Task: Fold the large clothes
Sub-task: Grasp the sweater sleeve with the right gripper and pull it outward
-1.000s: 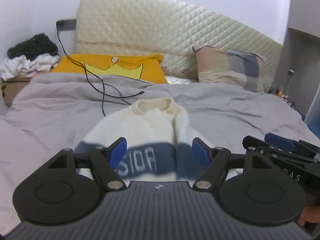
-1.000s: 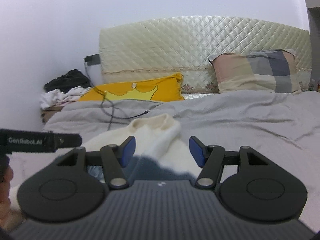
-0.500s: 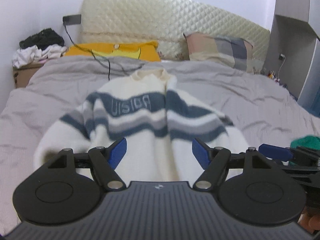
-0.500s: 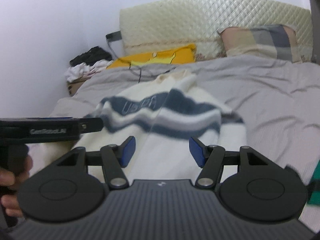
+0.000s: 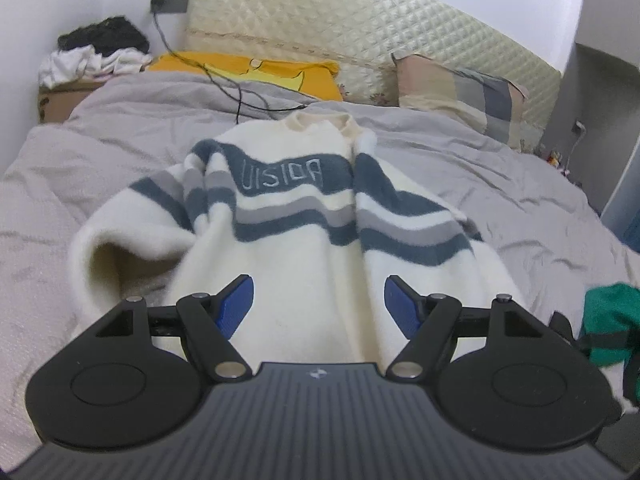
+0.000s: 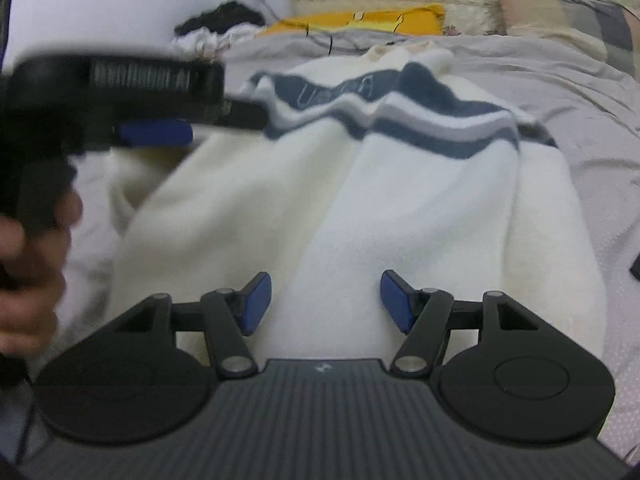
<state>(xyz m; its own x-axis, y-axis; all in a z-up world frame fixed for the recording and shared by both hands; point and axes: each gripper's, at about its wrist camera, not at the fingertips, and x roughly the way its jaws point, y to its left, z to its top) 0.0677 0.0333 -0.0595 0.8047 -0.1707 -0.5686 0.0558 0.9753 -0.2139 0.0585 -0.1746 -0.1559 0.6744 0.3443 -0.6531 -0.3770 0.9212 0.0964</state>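
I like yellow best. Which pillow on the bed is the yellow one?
The yellow pillow at the head of the bed, by the clothes pile, with a black cable over it. The other pillow has beige and grey-blue checks.

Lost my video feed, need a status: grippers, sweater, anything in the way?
Left gripper open, nothing held. Right gripper open, nothing held. Striped sweater spread on the bed, one sleeve bunched. Green garment beside it.
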